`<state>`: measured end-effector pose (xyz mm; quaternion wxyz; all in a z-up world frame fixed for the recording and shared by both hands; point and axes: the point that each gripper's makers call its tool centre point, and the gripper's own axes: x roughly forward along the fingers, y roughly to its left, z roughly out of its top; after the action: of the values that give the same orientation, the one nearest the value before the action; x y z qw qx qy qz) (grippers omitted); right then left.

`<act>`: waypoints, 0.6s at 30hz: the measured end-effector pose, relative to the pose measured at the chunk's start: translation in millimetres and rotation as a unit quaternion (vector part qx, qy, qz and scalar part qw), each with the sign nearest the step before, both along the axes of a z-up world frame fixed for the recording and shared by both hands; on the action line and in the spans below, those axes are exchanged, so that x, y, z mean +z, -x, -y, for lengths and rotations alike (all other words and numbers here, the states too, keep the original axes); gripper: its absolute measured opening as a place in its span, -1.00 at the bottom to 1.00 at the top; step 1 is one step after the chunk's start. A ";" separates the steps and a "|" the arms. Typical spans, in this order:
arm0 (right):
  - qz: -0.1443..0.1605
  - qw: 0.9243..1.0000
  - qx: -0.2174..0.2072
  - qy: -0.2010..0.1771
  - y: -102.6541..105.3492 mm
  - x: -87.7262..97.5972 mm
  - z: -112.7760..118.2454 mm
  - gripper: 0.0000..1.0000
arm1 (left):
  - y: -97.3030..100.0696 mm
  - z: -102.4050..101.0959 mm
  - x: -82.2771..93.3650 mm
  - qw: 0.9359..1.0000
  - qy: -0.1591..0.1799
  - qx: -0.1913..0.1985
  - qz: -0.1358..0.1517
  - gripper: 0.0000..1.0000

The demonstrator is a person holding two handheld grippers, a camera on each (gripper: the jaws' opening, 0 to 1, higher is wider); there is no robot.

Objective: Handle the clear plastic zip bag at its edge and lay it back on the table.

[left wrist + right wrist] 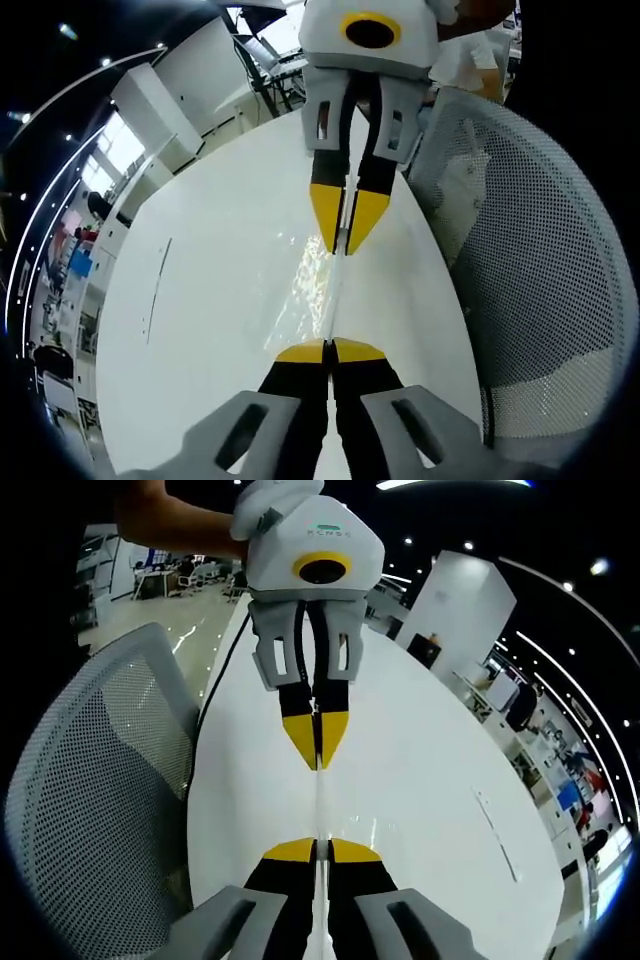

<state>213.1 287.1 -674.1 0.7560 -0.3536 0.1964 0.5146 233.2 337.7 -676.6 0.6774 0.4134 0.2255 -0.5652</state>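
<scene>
The clear plastic zip bag [318, 275] is held stretched above the white table [200, 300], seen edge-on as a thin glinting line between the two tools. The left gripper [329, 351] is pressed together on one end of that edge; the right gripper [346, 232], facing it from across the bag, is pinched on the other end. In the right gripper view the same arrangement is confirmed: the right gripper [316, 851] closed on the film, the left gripper [316, 742] opposite. A mesh chair [540, 290] stands just beside the table edge. Risk is judged as follows: the film is slick and thinly gripped, so uneven tension could pull it from one pinch; release while off-centre toward the chair could let it slide off the table.
</scene>
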 end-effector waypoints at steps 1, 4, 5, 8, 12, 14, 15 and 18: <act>0.000 1.000 0.000 0.000 0.0 0.0 0.1 -1.00 | -0.1 0.0 0.1 1.000 0.000 0.000 0.000 -1.00; 0.000 1.000 -0.001 0.000 -0.3 -0.1 0.4 -1.00 | 0.1 -0.2 0.2 1.000 -0.001 0.000 0.000 -1.00; -0.001 1.000 -0.001 -0.001 -0.1 -0.2 0.5 -1.00 | 0.1 -0.3 0.3 1.000 -0.001 0.001 0.000 -1.00; -0.001 1.000 -0.001 -0.001 -0.1 -0.2 0.8 -1.00 | 0.1 -0.6 0.4 1.000 -0.001 0.001 -0.001 -1.00; -0.001 1.000 -0.001 -0.001 0.0 -0.3 0.8 -1.00 | 0.4 -0.9 0.1 1.000 -0.001 0.002 -0.001 -1.00; -0.001 1.000 0.000 -0.001 0.2 -0.4 0.5 -1.00 | 0.5 -1.2 0.1 1.000 0.000 0.003 -0.001 -1.00; -0.001 1.000 0.000 -0.001 0.2 -0.4 0.5 -1.00 | 0.5 -1.4 0.1 1.000 0.000 0.003 -0.001 -1.00; -0.001 1.000 -0.001 -0.001 -0.1 -0.5 0.7 -1.00 | -0.6 -2.5 -0.3 1.000 -0.001 0.003 -0.001 -1.00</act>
<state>213.1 286.4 -674.6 0.7565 -0.3524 0.1969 0.5146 233.8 340.1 -677.0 0.6787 0.4127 0.2279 -0.5631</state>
